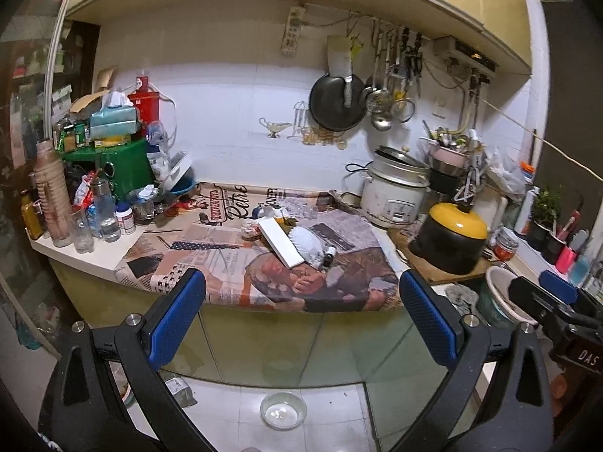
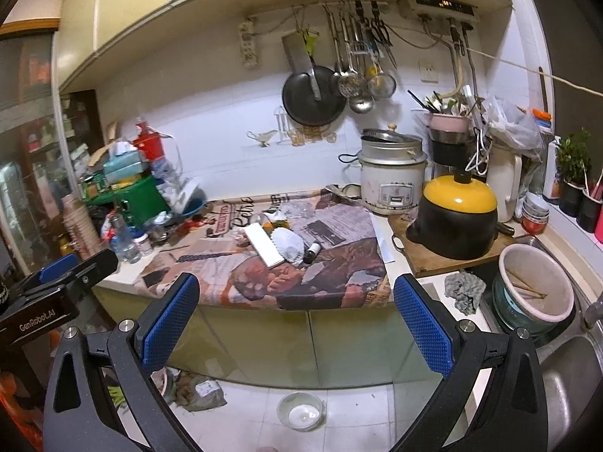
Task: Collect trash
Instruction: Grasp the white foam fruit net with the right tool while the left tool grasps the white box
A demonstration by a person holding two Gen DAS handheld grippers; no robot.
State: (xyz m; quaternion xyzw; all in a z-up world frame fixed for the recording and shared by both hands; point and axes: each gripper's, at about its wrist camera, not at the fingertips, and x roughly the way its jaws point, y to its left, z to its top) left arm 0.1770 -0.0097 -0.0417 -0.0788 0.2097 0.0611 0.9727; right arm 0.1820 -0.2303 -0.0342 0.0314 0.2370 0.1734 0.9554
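Observation:
A small pile of trash lies mid-counter on a printed newspaper-pattern cloth [image 1: 211, 248]: a flat white box [image 1: 280, 241], a white face mask [image 1: 307, 245], a small dark bottle [image 1: 328, 255] and crumpled scraps [image 1: 269, 213]. The same box [image 2: 264, 245], mask [image 2: 288, 245] and bottle [image 2: 312, 251] show in the right wrist view. My left gripper [image 1: 301, 301] is open and empty, held in front of the counter edge, short of the pile. My right gripper [image 2: 297, 301] is open and empty at a similar distance. Each gripper shows at the edge of the other's view.
Bottles, jars and a green box [image 1: 124, 169] crowd the counter's left end. A rice cooker [image 2: 392, 173], a yellow-lidded black pot [image 2: 454, 218] on a board and a sink with a bowl [image 2: 535, 290] stand right. A glass bowl [image 2: 300, 410] sits on the floor.

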